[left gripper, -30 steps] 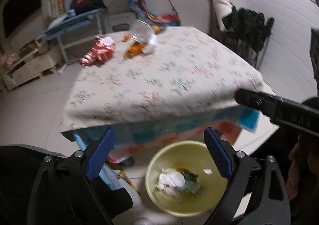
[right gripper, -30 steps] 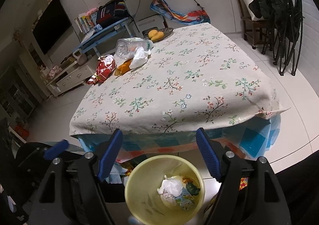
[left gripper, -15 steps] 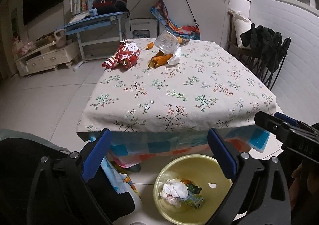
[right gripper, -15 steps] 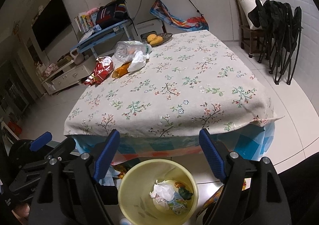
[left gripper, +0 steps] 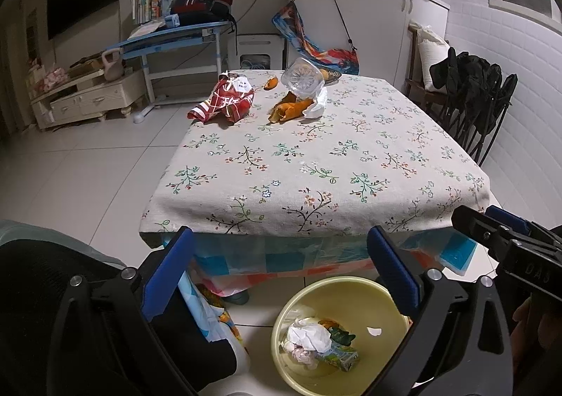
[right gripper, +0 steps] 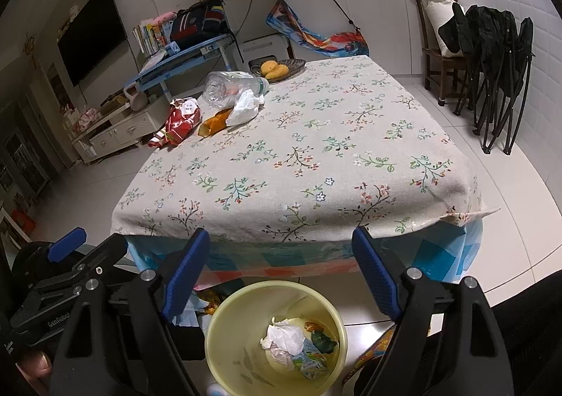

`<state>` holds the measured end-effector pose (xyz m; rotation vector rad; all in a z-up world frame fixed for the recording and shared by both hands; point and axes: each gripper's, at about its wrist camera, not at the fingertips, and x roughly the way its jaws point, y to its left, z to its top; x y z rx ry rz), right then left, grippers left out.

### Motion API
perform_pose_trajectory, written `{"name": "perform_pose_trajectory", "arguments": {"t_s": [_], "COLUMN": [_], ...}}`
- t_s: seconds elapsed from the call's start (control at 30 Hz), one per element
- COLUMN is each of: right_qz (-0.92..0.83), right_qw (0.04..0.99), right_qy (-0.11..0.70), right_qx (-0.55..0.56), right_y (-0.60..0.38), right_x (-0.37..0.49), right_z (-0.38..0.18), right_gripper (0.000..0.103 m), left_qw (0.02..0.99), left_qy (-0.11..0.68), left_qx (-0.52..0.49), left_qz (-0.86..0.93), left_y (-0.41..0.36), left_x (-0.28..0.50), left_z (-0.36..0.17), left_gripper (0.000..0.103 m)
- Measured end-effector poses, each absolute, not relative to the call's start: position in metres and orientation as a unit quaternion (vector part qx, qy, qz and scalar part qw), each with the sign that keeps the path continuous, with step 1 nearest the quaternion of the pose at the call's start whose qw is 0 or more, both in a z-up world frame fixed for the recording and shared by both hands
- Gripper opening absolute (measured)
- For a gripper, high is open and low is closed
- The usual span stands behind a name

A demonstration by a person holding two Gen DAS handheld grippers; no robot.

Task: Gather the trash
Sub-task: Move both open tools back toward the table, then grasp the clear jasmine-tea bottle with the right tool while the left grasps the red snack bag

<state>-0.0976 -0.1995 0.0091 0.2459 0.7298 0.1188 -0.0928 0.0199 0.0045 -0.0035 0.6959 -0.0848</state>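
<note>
Partway: yellow bin (right gripper: 246, 357) holds some trash; red wrapper (left gripper: 224, 102), bottle (left gripper: 304, 78), orange wrapper (left gripper: 289, 109), tissue (right gripper: 244, 108) left at table's 11 o'clock. Left gripper (left gripper: 281, 276) and right gripper (right gripper: 281, 276) jaws apart, empty.

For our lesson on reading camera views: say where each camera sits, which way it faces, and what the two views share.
Left wrist: on the left gripper, angled down over the bin toward the table; right gripper at its right edge.
Right wrist: on the right gripper, facing likewise; left gripper at lower left.
Shared: bin, table, bottle, red wrapper; both grippers open, empty.
</note>
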Motion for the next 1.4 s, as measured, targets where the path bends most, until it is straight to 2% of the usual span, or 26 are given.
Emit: {"name": "perform_pose_trajectory", "arguments": {"t_s": [0.73,1.0,1.4], "right_qz": [0.085,0.102,0.113], "right_qw": [0.926,0.925,0.917], "right_qy": [0.354,0.357,0.372], "right_qx": [0.098,0.083,0.089], "right_y": [-0.177,-0.166,-0.163], "right_x": [-0.088,-0.065,-0.020], "right_z": [0.012,0.014,0.006], "right_gripper": [0.080,0.080,0.080], "left_qw": [0.939,0.938,0.931], "left_qy": [0.341,0.340,0.362], "left_qx": [-0.039,-0.060,-0.036], "left_qz": [-0.035,-0.014,-0.019], "left_y": [0.043,0.076,0.088], "left_x": [-0.074,-0.031,0.068], "left_z": [0.020,0.037,0.042], "left_gripper": [0.096,0.096,0.096]}}
